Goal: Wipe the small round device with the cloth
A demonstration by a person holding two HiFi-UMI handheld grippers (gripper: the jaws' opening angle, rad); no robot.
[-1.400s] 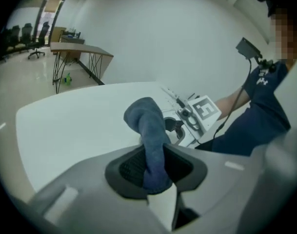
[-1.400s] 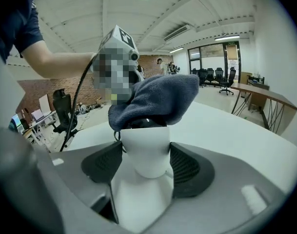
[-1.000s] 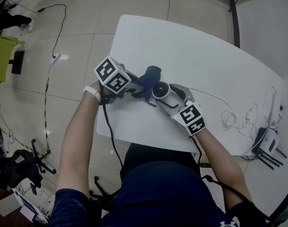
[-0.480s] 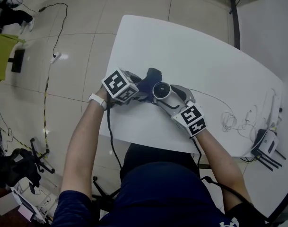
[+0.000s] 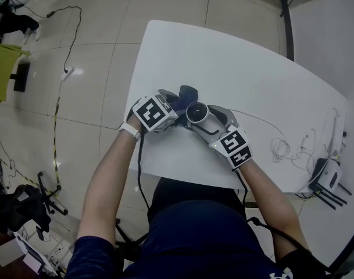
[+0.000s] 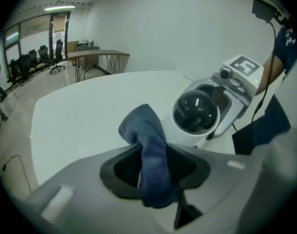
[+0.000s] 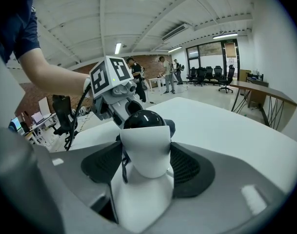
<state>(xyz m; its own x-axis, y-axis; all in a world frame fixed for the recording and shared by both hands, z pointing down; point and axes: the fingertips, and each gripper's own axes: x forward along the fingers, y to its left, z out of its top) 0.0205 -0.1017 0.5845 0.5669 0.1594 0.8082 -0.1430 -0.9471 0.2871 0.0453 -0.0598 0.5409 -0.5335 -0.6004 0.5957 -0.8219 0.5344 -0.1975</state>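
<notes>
A small white device with a black dome is held over the white table. My right gripper is shut on its white body. A dark blue cloth stands up out of my left gripper, just left of the dome. The left jaws have just been closing, with the cloth between them, and they grip its lower end. The cloth's free end curls over near the device; whether it touches I cannot tell.
A thin white cable runs from the device to a tangle of cords and a white box with antennas at the table's right edge. An office chair stands on the tiled floor to the left.
My left gripper has moved right, closer to the device, and rolled so its marker cube faces up. The cloth came with it. The right gripper and device have stayed still.
</notes>
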